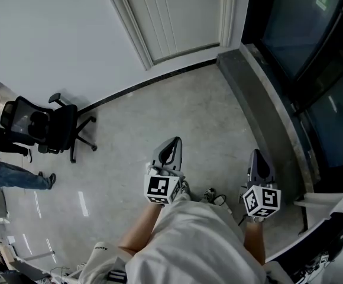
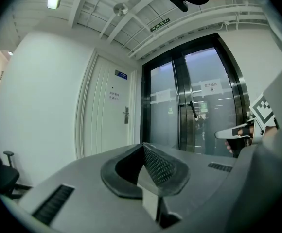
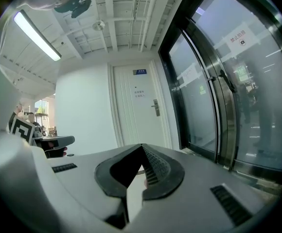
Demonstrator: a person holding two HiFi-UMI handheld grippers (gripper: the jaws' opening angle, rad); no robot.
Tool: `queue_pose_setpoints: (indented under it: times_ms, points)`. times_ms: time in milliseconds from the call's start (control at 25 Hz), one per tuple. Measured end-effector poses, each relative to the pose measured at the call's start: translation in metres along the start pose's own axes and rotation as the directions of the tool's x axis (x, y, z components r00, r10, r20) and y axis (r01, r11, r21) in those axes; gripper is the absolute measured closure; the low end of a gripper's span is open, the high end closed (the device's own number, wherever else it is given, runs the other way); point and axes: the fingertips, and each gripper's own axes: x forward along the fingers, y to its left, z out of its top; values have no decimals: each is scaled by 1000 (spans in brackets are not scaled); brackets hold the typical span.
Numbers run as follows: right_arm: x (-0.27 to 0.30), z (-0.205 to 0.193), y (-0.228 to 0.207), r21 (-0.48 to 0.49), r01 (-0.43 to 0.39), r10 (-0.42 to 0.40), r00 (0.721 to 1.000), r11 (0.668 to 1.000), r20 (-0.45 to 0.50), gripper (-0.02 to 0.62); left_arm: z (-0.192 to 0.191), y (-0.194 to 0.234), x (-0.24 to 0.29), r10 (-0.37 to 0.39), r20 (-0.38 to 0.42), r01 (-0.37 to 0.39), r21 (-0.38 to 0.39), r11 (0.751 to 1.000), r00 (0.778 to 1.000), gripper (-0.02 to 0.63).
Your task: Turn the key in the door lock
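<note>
A white door (image 1: 177,16) stands in the far wall, some way ahead of me. Its handle and lock plate (image 2: 126,114) show small in the left gripper view, and the handle (image 3: 155,107) shows in the right gripper view too. It is too far off to make out a key. My left gripper (image 1: 170,149) and right gripper (image 1: 259,161) are held side by side over the floor, pointing toward the door. Both have their jaws together at the tips, left gripper (image 2: 143,147) and right gripper (image 3: 142,147), with nothing between them.
Dark glass double doors (image 2: 189,106) with a stone threshold (image 1: 266,99) run along the right. A black office chair (image 1: 47,126) stands at the left by the white wall, with a person's legs (image 1: 18,176) beside it. A white-topped desk edge (image 1: 325,203) is at my right.
</note>
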Motion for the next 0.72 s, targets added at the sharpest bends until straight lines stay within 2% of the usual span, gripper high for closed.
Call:
queue_pose_setpoints:
  times_ms: [200,440,720]
  points:
    - [-4,6,-20,-3,2,-2,1000,1000,27,597,6,-15,6,16,22,-17,17,1000,1000,600]
    - [-16,5,-44,15,9,-9,999,1000,34,597,1,-30,8,54,26,-54,-15,998,998,600]
    - [-13,2,-74,39,15,-15,1000,999,10,597,-3,-60,31,31,16,-31,0,1000,999,600]
